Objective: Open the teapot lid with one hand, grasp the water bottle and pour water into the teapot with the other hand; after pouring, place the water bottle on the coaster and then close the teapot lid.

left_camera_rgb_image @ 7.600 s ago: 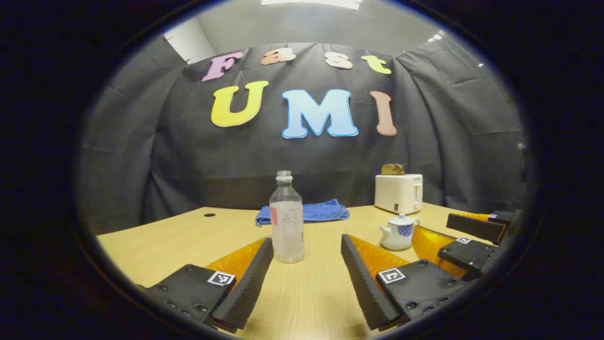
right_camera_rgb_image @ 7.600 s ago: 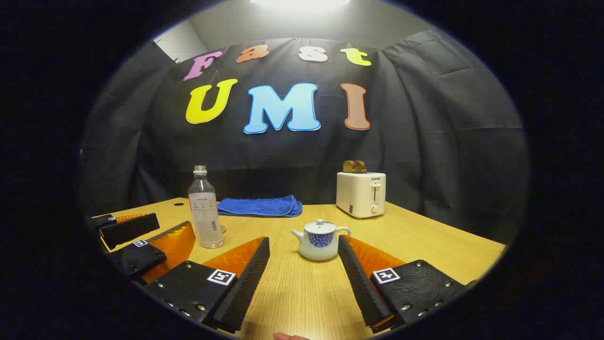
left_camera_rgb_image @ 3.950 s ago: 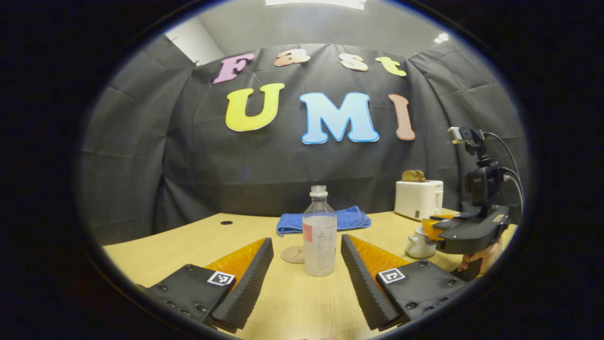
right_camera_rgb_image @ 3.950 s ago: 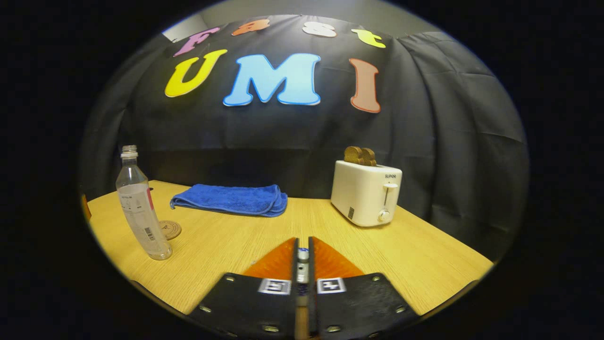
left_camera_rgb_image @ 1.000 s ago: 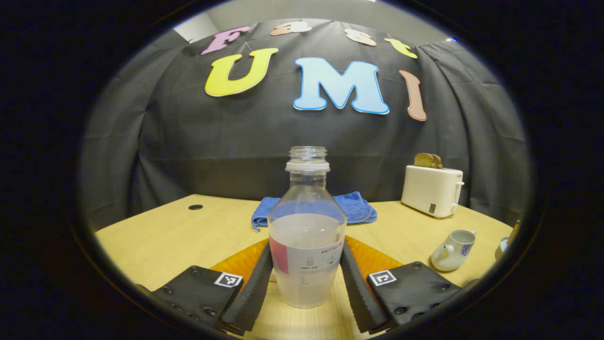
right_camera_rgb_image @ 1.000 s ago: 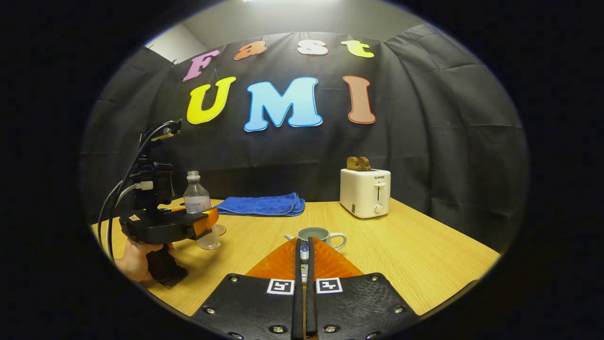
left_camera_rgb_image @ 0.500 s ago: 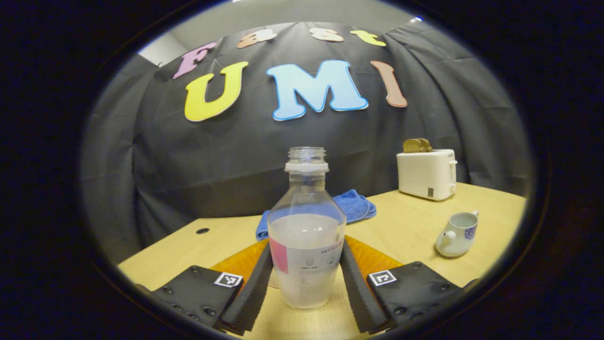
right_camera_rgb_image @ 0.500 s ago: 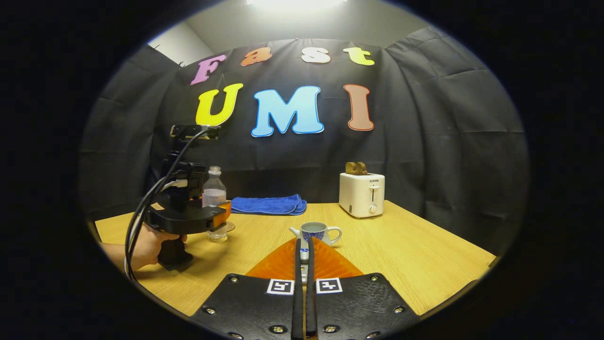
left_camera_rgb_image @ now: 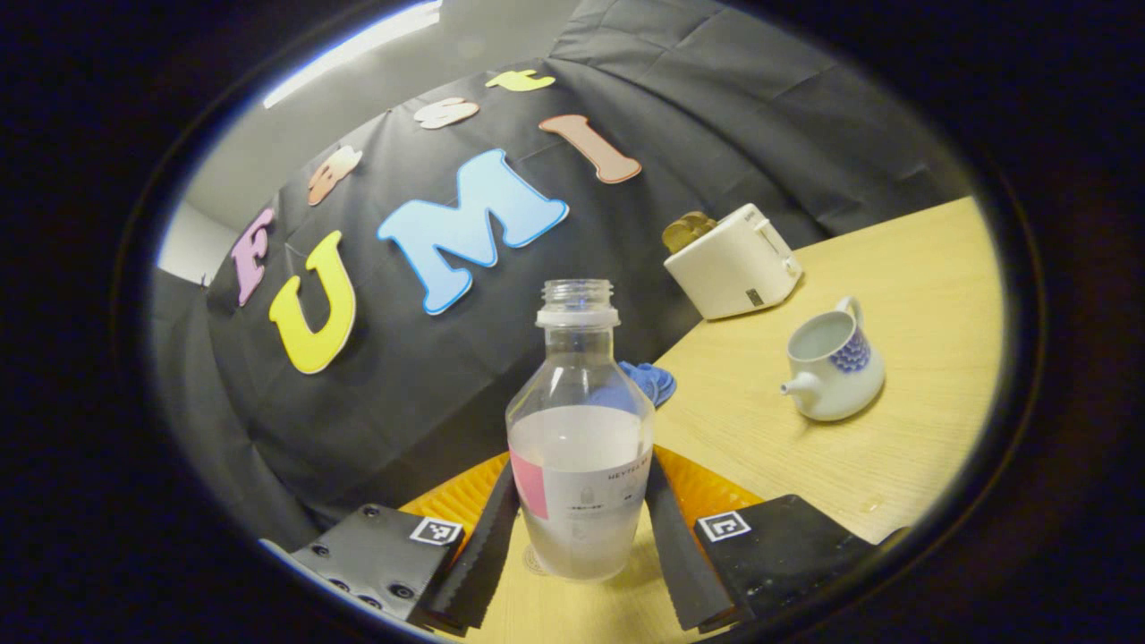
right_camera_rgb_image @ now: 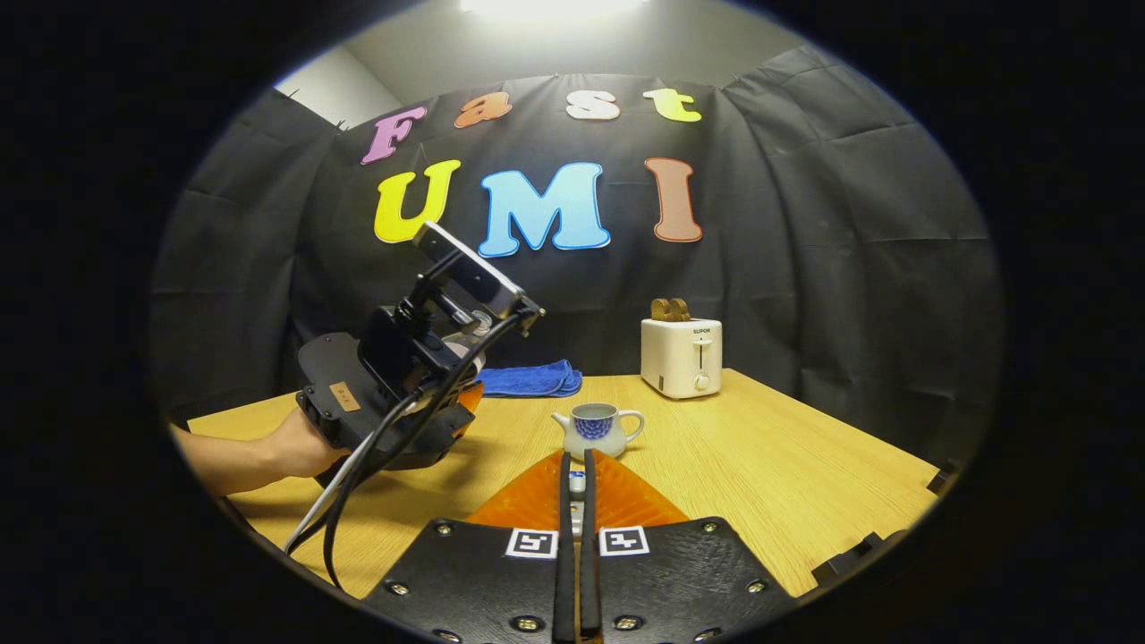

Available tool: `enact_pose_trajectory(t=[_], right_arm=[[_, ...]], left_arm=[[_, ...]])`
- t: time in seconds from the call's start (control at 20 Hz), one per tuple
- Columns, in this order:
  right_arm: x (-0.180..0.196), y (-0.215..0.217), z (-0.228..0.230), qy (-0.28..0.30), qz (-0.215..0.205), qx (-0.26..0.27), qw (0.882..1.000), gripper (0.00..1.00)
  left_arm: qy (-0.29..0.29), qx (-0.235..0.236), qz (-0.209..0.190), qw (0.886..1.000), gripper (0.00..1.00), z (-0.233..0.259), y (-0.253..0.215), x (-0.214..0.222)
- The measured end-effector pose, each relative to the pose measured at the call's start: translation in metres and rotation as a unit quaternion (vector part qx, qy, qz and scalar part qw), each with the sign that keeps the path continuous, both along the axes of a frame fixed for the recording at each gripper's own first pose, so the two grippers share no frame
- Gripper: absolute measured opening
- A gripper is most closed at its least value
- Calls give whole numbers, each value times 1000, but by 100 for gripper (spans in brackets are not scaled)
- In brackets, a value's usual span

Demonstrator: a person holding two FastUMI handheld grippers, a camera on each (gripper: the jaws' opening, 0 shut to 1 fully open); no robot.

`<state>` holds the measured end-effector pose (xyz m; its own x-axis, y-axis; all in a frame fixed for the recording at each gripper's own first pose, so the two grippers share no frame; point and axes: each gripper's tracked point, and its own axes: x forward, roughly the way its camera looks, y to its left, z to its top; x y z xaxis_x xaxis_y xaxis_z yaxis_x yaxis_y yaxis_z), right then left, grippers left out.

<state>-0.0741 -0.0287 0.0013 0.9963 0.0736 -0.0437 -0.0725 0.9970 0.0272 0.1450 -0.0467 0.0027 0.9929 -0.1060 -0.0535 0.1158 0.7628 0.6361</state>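
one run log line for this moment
left gripper: tilting water bottle | right gripper: holding lid | teapot: open

black cloth wall (right_camera_rgb_image: 805,268) behind wooden table (right_camera_rgb_image: 787,483), ceiling light (right_camera_rgb_image: 550,7).

Left gripper view rides the left claw (left_camera_rgb_image: 580,537), rolled hard so worktop (left_camera_rgb_image: 894,429) slopes up to its right; looks fwd along fingers, close on the bottle (left_camera_rgb_image: 580,465). Right gripper view sits level behind the right claw (right_camera_rgb_image: 577,501), low over worktop, facing the wall. Both share teapot (left_camera_rgb_image: 832,362), toaster (left_camera_rgb_image: 735,264), blue towel (right_camera_rgb_image: 530,377).
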Motion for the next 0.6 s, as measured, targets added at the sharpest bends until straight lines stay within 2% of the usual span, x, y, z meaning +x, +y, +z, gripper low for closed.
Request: enact_pose_trajectory(t=[0.05,0.25,0.6], right_arm=[[-1,-1,-4,4,0,2,1000,3],[-6,-3,-6,5,-1,5,1000,3],[-17,-12,-13,10,-8,9,1000,3]], left_arm=[[4,27,-1,1000,87,-3,-4,2],[17,81,-4,997,87,-12,-9,8],[18,199,-40,979,85,-22,-40,17]])
